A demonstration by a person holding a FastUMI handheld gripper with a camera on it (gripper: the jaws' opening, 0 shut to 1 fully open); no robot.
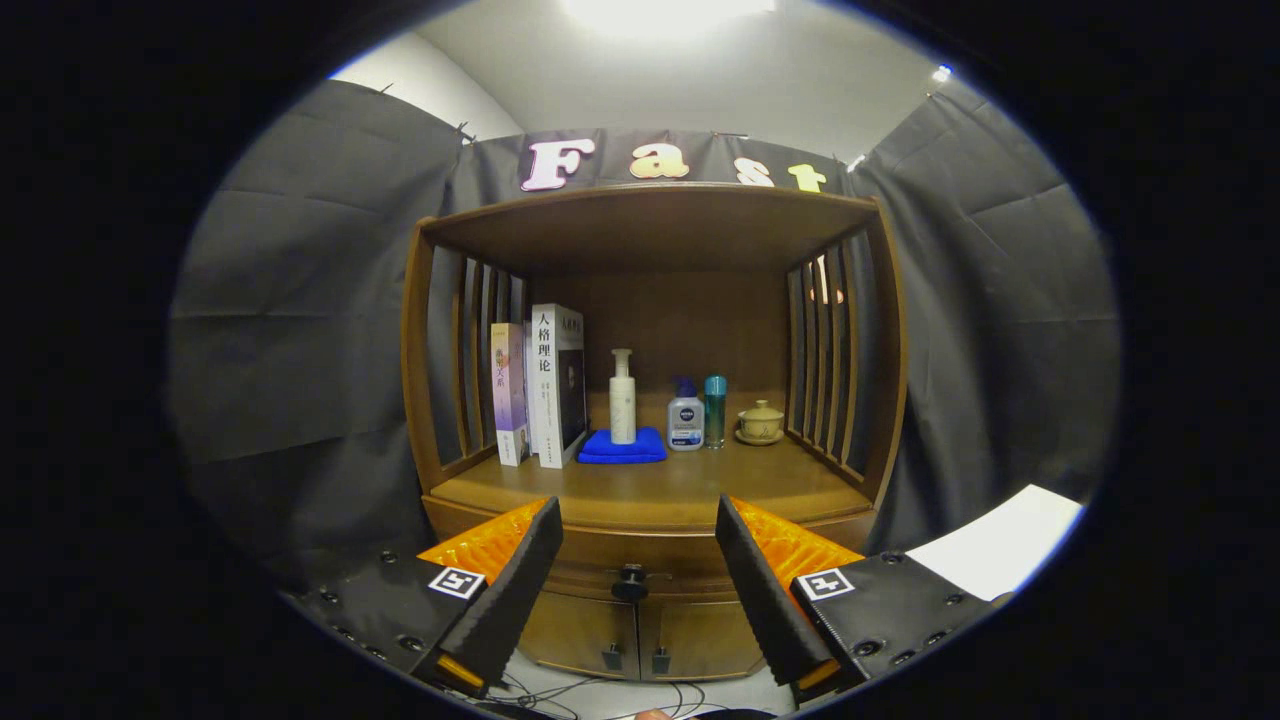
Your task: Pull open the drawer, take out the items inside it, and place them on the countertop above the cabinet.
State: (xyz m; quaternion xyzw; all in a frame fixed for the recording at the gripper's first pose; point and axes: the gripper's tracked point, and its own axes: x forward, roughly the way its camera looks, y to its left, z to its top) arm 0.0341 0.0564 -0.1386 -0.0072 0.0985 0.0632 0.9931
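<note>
- Gripper (638,560) fingers stand wide apart, holding nothing.
- Small dark round drawer knob (630,581) sits between them, well beyond the tips, on the closed brown wooden drawer (640,565) under the countertop (650,490).
- Risk: an off-centre approach could let the fingers slip off that small knob.

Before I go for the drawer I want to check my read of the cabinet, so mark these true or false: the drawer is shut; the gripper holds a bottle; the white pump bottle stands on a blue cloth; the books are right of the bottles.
1. The drawer is shut: true.
2. The hand-held gripper holds a bottle: false, its fingers are open and empty.
3. The white pump bottle stands on the blue cloth: true.
4. The books are right of the bottles: false, left.
</note>
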